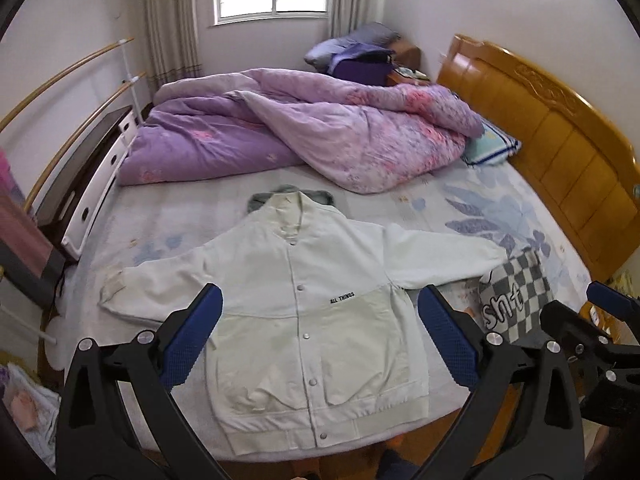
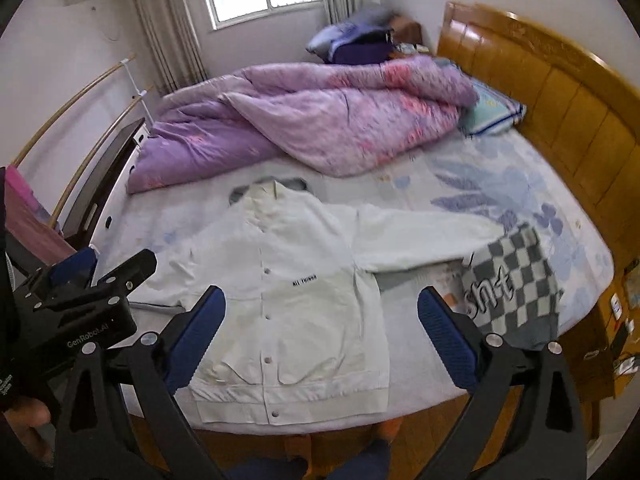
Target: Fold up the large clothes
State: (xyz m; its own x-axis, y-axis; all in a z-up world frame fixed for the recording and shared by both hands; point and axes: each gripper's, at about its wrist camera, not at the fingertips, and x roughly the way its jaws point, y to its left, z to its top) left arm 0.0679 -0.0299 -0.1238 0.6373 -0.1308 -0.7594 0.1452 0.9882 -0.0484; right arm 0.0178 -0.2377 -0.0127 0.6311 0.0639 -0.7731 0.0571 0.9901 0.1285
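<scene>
One wide bed [image 1: 420, 208] filled the room, its pale sheet printed with blue leaves and backed by one glossy carved wooden headboard [image 1: 560, 128]. One puffy purple quilt [image 1: 320, 136] lay bunched across the far half, with one striped pillow [image 1: 492, 144] peeking out beside it. On the near half lay one cream jacket [image 1: 304, 312], spread flat and face up, both sleeves stretched outward, a row of round metal snaps down the front and small black lettering on the chest; its ribbed hem reached the bed's near edge. One grey-and-white checkered knit garment [image 1: 516, 292] sat crumpled just beside the jacket's right-hand sleeve end. Two grippers hovered above the near edge: the left gripper [image 1: 320, 328] and the right gripper [image 2: 322, 330], each with black arms and dimpled blue pads spread wide apart, gripping nothing.
</scene>
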